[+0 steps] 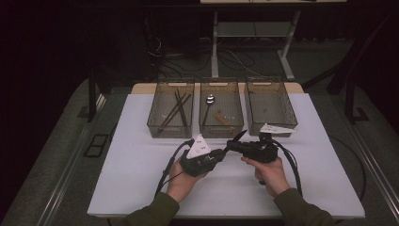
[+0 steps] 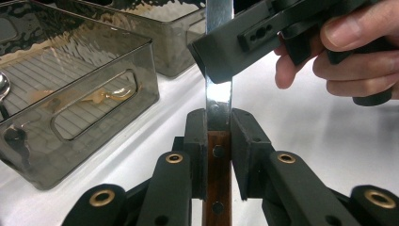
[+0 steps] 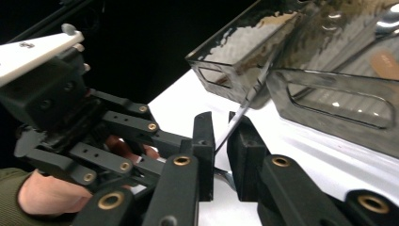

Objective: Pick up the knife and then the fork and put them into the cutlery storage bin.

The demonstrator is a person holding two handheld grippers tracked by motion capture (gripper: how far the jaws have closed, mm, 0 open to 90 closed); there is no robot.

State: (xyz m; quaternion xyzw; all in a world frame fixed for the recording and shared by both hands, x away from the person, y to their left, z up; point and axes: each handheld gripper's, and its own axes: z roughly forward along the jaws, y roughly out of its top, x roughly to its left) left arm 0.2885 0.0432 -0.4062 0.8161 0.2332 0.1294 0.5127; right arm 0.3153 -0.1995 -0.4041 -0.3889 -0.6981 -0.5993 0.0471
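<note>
Both claws, left (image 2: 219, 141) and right (image 3: 221, 155), clamp one knife (image 2: 219, 101); bins hold chopsticks (image 1: 176, 107) and spoons (image 1: 209, 100).

— What do you have there?
— I see a knife (image 2: 218, 141) with a dark wooden riveted handle and a bright steel blade, held off the white table (image 1: 141, 165) in front of the middle bin (image 1: 221, 110).
— How is it sitting?
— On edge, its blade pointing toward the bins.
</note>
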